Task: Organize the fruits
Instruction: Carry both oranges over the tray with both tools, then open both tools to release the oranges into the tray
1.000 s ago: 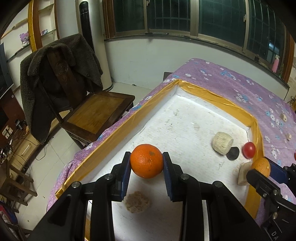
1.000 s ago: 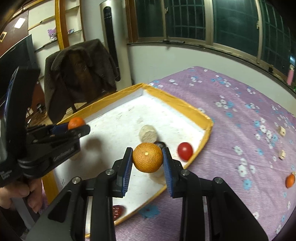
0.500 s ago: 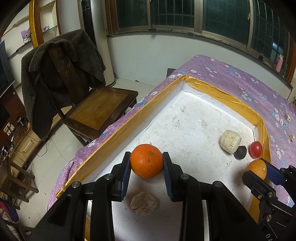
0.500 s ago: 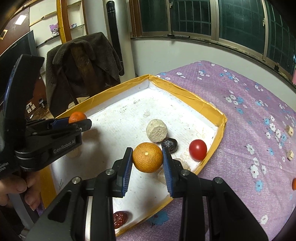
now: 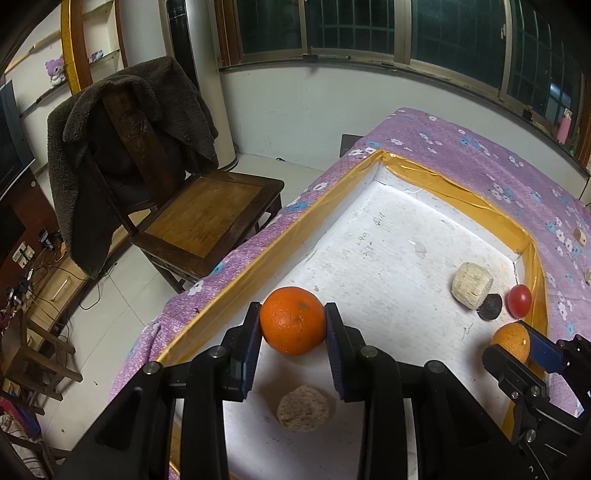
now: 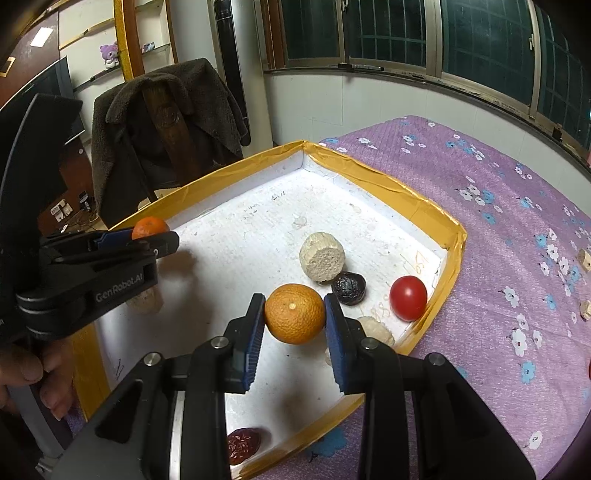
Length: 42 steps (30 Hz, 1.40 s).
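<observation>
**A lived-in room at home, after dark**

A wooden chair (image 5: 207,218) with a dark fleece coat (image 5: 122,122) slung over its back stands on pale floor tiles. Wall shelves hold a purple plush toy (image 5: 54,69). A tall standing air conditioner (image 5: 199,74) fills the corner under dark, barred windows (image 5: 458,33). A purple flowered cloth (image 6: 517,221) covers the worktop, and cables and sockets trail along a low cabinet (image 5: 40,280).

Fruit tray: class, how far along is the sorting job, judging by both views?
Done: a tomato and a dark fruit lie in the tray. In hand: each gripper, left and right, holds an orange over it. Left: release both oranges; small pieces remain on the purple cloth.
</observation>
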{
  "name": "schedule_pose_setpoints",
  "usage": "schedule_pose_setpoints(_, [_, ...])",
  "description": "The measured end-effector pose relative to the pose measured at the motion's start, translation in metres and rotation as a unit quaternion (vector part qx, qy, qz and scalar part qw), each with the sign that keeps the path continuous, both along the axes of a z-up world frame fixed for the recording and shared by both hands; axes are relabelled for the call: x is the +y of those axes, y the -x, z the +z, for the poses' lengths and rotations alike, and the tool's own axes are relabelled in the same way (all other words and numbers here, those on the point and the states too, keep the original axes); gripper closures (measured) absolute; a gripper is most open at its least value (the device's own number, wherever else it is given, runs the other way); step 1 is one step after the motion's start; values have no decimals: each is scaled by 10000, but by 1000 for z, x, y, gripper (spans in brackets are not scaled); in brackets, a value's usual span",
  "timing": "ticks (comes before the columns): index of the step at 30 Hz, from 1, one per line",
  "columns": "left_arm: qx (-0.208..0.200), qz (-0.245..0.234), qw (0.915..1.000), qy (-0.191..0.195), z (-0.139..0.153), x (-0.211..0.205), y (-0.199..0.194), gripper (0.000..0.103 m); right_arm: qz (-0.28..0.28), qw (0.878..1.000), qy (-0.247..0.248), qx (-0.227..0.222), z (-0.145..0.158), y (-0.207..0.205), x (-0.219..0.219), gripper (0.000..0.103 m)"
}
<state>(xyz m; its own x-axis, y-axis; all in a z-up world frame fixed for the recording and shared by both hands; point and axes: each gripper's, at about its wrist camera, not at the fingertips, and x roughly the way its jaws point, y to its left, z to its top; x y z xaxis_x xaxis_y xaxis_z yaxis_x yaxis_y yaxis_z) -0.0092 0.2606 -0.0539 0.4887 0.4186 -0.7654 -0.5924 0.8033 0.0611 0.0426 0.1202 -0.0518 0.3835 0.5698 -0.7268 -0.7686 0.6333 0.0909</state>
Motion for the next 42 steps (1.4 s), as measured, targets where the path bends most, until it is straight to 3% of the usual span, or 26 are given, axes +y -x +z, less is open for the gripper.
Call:
schedule_pose_setpoints(16, [157, 169, 9997, 38, -2, 5, 5, 69, 58, 9999, -46, 133, -3, 0, -1, 69])
schedule_pose_setpoints(18, [184, 233, 9995, 53, -2, 6, 6, 54, 73, 9998, 10, 167, -5, 0, -1, 68])
schedule_pose_setpoints(19, [137, 243, 9996, 103, -1, 6, 9, 41, 58, 9998, 42, 159, -6, 0, 0, 65])
schedule_pose_setpoints(20, [86, 211, 9996, 154, 1, 6, 10, 37, 44, 9999, 47, 145, -7, 1, -1, 60])
schedule_pose_setpoints(23, [-27, 243, 9997, 31, 10, 1, 16, 31, 45, 9999, 51, 97, -3, 3, -4, 39])
schedule_pose_setpoints(27, [-209, 219, 9995, -98, 25, -9, 21, 29, 9, 10000, -3, -63, 9, 8, -14, 36])
schedule_pose_setpoints(33, [-701, 49, 9972, -243, 52, -38, 22, 20, -319, 9985, -305, -332, 38, 9, -62, 35])
schedule_pose_setpoints(36, [-1003, -209, 9945, -197, 59, -65, 14, 15, -620, 9963, -342, -480, 47, 5, -103, 24])
schedule_pose_setpoints(42, [-826, -1188, 9893, -195, 45, -138, -29, 14, -1776, 9834, 38, -372, 23, -24, -222, 19])
